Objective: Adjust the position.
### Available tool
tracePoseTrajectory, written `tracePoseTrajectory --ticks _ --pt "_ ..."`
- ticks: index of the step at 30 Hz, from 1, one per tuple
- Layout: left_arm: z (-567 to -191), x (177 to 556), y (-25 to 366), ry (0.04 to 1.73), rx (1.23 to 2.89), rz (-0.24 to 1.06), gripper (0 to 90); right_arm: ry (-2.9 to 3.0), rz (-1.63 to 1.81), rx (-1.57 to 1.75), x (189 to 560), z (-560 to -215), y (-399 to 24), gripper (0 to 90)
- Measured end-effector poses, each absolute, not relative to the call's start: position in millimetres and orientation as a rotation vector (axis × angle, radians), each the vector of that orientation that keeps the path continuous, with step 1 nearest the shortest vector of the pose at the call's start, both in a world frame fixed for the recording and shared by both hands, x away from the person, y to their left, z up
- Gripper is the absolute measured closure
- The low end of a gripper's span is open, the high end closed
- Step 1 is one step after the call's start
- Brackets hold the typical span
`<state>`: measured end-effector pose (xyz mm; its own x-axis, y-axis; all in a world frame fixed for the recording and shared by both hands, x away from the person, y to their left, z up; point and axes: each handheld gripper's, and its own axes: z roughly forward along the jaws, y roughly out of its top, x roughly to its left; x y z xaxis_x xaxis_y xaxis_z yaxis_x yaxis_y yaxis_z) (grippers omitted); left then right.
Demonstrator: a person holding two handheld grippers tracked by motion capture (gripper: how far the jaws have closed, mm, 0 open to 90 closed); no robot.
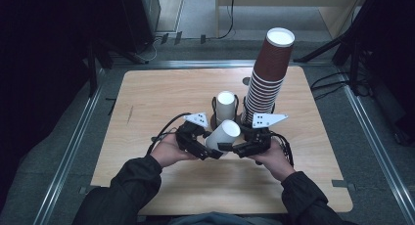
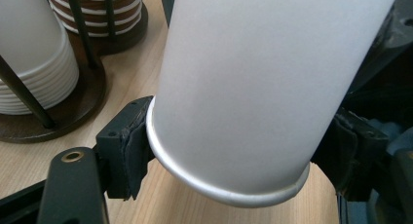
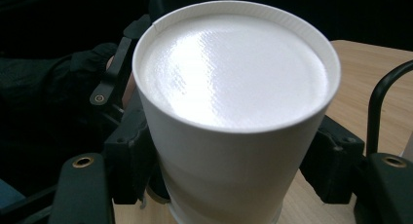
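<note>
A white paper cup [image 1: 222,135] hangs tilted above the table's near half, its closed base up and away from me. Both grippers hold it. My left gripper [image 1: 214,154] is shut on it near the rolled rim; in the left gripper view the cup [image 2: 243,87] sits between the pads [image 2: 129,146], which press its sides. My right gripper [image 1: 236,149] is shut on the same cup; in the right gripper view the cup [image 3: 234,87] shows its base, with that gripper [image 3: 231,170] clamped on its wall.
Two wire holders stand behind the cup: a short stack of white cups [image 1: 226,105] and a tall leaning stack of brown cups [image 1: 268,73]. The wooden table [image 1: 147,102] has bare room at left. The person's forearms come in at the bottom.
</note>
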<state>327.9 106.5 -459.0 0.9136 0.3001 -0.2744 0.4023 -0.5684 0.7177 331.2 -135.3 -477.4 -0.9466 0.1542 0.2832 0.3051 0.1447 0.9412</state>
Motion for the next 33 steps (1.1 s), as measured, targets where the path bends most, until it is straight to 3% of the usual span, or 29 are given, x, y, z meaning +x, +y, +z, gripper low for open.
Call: tracePoseTrajectory --ticks 9,21,33 --pt "-459 328 107 0.489 2.218 -0.161 24.0 -2.283 -1.921 -0.461 331 -477 -135 28.3" --pt "-456 330 114 0.489 2.204 -0.154 24.0 -2.357 -1.898 -0.466 330 -471 -140 18.2" --pt "-447 332 132 0.509 2.318 -0.051 24.0 -2.612 -1.625 -0.431 325 -475 -145 17.2"
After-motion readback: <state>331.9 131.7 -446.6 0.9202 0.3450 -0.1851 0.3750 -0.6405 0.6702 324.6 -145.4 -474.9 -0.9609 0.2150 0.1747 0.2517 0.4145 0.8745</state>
